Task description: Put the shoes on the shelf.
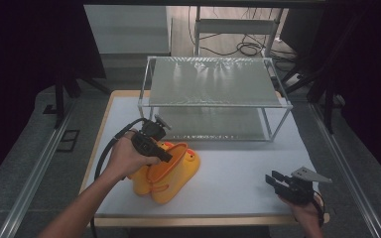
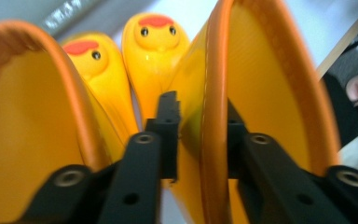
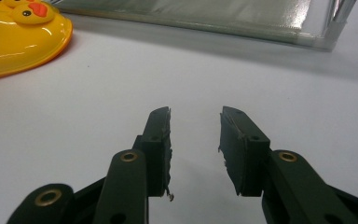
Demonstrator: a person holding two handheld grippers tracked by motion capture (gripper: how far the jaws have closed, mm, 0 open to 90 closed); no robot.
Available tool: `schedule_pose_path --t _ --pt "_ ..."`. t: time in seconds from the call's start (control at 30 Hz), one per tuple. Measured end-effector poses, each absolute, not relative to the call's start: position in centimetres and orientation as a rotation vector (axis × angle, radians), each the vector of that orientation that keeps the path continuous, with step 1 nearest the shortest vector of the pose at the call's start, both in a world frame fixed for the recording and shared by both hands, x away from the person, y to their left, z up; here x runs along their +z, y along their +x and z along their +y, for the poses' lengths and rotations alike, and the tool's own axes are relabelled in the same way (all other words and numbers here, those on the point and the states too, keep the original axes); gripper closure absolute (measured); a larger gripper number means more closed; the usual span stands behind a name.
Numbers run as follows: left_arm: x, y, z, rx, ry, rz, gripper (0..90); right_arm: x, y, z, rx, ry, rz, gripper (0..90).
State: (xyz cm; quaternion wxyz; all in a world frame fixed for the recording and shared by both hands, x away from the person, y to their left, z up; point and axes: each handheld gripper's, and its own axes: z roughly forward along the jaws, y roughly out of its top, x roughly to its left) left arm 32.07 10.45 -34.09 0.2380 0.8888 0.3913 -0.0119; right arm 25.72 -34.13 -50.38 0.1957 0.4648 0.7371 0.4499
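My left gripper (image 1: 155,144) is clamped on the orange rim of 1 yellow duck boot (image 1: 171,166): in the left gripper view 1 jaw sits outside the boot wall (image 2: 214,116) and the other inside the opening. A second boot (image 2: 32,126) lies just beside it at the left, and both open shafts look bare inside as far as I can see. The 2 boots rest on the white table (image 1: 238,168), near its left front, in front of the 2-tier wire-frame shelf (image 1: 213,82). Both shelf tiers look bare. My right gripper (image 1: 276,179) hovers low over the table near the front right corner, jaws apart with nothing between them, well apart from the boots.
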Motion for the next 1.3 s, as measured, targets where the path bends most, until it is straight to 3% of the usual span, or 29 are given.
schedule_pose_path --t 0.43,0.8,1.3 --pt "-31.7 31.8 11.3 -0.098 2.31 1.001 47.9 -50.3 25.7 -34.3 1.259 1.303 2.057 61.4" --pt "-29.6 30.9 13.8 -0.065 2.255 1.002 43.2 -50.4 25.7 -34.2 1.251 1.308 2.061 58.3" --pt "-31.8 30.8 14.7 -0.103 2.342 1.056 32.1 -50.5 25.7 -34.0 1.244 1.321 2.067 57.1"
